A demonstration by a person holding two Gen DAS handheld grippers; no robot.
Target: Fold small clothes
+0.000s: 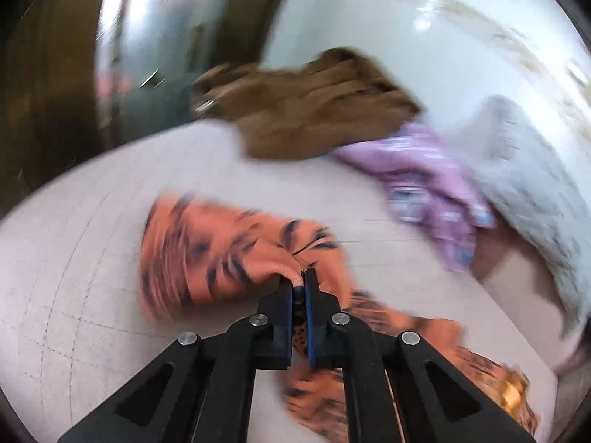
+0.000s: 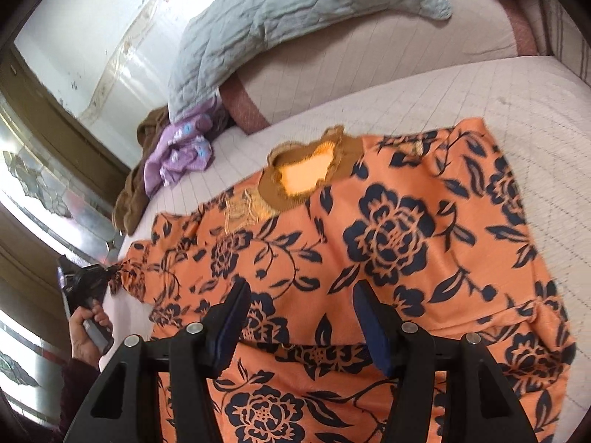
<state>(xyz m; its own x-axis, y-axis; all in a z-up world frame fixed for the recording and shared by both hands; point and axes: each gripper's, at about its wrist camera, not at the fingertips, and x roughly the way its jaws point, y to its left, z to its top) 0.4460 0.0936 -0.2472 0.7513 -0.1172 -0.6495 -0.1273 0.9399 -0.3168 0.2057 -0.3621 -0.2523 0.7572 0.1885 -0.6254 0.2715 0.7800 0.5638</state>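
An orange top (image 2: pixel 388 229) with dark blue flowers and a brown collar (image 2: pixel 269 188) lies spread front up on the white gridded bed (image 2: pixel 480 92). My left gripper (image 1: pixel 298 278) is shut on the end of its left sleeve, orange cloth bunched between the pads. The motion-blurred left wrist view shows the orange top (image 1: pixel 207 243) lifted there. In the right wrist view the left gripper (image 2: pixel 99 277) and the hand (image 2: pixel 86 336) holding it sit at the bed's left edge. My right gripper (image 2: pixel 301 286) is open above the top's lower middle, with nothing between its fingers.
A brown garment (image 2: pixel 133 199) and a purple flowered one (image 2: pixel 181 151) are heaped at the bed's far left corner, under the end of a grey quilt (image 2: pixel 277 18). A white wall and a mirrored door stand beyond. White bed surface shows right of the top.
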